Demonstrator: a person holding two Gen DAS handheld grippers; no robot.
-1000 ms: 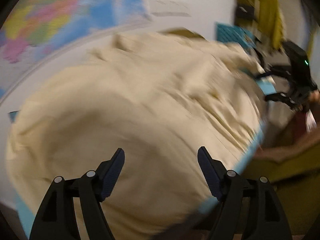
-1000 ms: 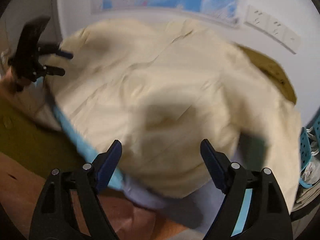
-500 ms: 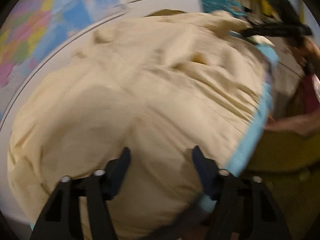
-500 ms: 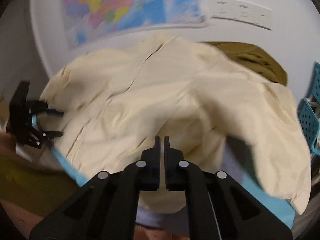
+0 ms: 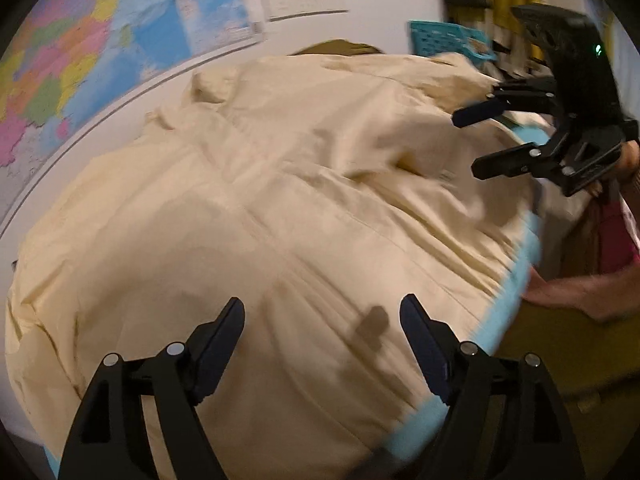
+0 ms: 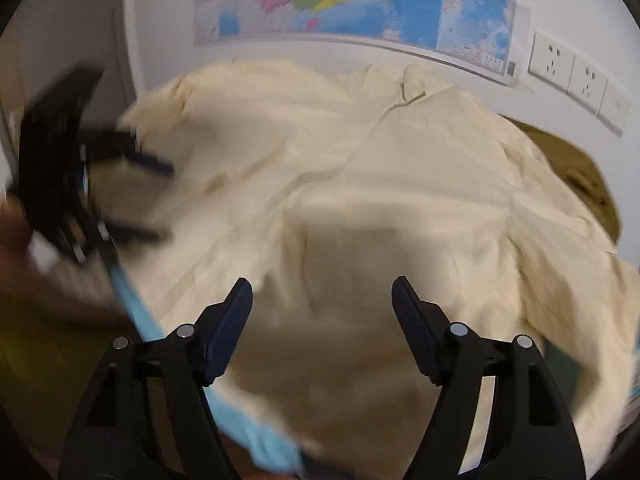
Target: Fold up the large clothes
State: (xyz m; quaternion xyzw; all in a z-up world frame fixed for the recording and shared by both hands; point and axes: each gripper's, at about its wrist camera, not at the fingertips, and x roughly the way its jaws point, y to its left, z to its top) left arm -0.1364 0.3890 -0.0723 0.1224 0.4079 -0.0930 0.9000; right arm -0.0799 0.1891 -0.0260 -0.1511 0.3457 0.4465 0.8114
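- Large cream cotton garment [image 5: 280,200], rumpled and creased, lies spread over a surface with a light-blue edge [image 5: 516,280]; it covers nearly all of it.
- Left gripper [image 5: 322,332]: black with dark-blue fingers [image 5: 224,332], hovering above the garment's near part. Fingers apart, having just been opening; no cloth pinched between them.
- Right gripper [image 6: 322,312]: same build, fingers [image 6: 236,312] wide apart, having just been opening; nothing clamped, cream fabric lies below the gap.
- From the left wrist view, the right gripper shows at the far right edge of the garment, fingers spread, above the cloth.
- Olive-brown cloth [image 6: 576,168] pokes out behind the cream garment, against the wall.
- Colourful wall map [image 6: 360,0] hangs behind the surface; white wall sockets [image 6: 572,72] beside it.
- Turquoise perforated plastic basket [image 5: 452,40] stands beyond the garment's far corner.
- A person's bare forearm [image 5: 580,292] is low at the surface's right edge.
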